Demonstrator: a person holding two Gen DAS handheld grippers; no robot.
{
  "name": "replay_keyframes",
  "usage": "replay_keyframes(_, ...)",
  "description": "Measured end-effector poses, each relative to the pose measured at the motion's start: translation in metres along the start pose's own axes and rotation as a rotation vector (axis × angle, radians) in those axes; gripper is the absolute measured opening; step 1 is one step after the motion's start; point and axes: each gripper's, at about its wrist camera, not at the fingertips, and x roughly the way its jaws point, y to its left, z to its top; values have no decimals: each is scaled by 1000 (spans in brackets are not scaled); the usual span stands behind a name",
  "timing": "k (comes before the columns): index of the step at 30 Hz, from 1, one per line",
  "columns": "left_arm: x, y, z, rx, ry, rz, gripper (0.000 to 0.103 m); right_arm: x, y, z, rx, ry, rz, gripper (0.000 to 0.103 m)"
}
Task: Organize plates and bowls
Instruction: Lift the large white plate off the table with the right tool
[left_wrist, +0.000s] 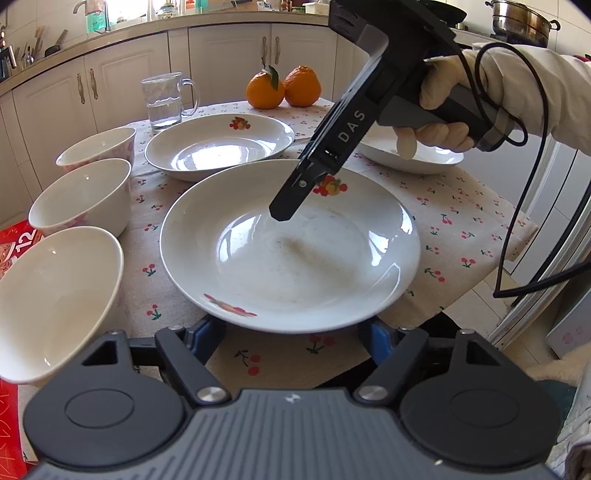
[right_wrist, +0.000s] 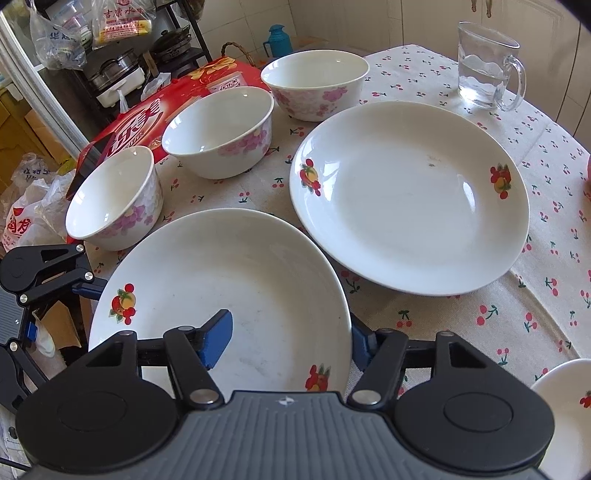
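The nearest plate (left_wrist: 291, 254), white with fruit prints on its rim, lies at the front edge of the surface (left_wrist: 461, 206). The right tool (right_wrist: 286, 341) straddles this plate's (right_wrist: 221, 288) rim: one blue finger (right_wrist: 216, 343) rests over the inside of the plate, the other sits outside and below the rim, so the jaws stand apart around the edge, not yet pinched on it. In the left wrist view that tool's black fingers (left_wrist: 286, 206) point down into the plate's well, held by a gloved hand (left_wrist: 447, 107).

The left tool (left_wrist: 291, 332) sits just before the same plate's near rim; its blue fingers spread wide on either side, partly hidden beneath the plate, with nothing between them.

A second plate (right_wrist: 410, 199) lies just beyond the first, close by its rim; whether the two touch is unclear. A third plate (left_wrist: 410, 155) shows behind the right tool. Three bowls (right_wrist: 218, 133) with pink flower prints stand in a row along the left side of the plates.

The surface wears a cloth (right_wrist: 461, 317) printed with cherries. At its far side stand a glass mug (left_wrist: 166, 99) with water in it and two oranges (left_wrist: 282, 88). Beyond are white kitchen cabinets (left_wrist: 122, 70) under a counter. A red carton (right_wrist: 155, 114) lies beside the bowls, off the surface.
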Motion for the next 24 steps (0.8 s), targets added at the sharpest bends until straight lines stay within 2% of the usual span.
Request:
replay_keyframes(17, -4, -8, 9, 46, 15, -36, 75, -13, 3, -12, 12, -15, -19, 71)
replay_keyframes(24, -5, -16, 21, 77, 11, -58, 75, -31, 0, -22, 40, -55, -28, 71)
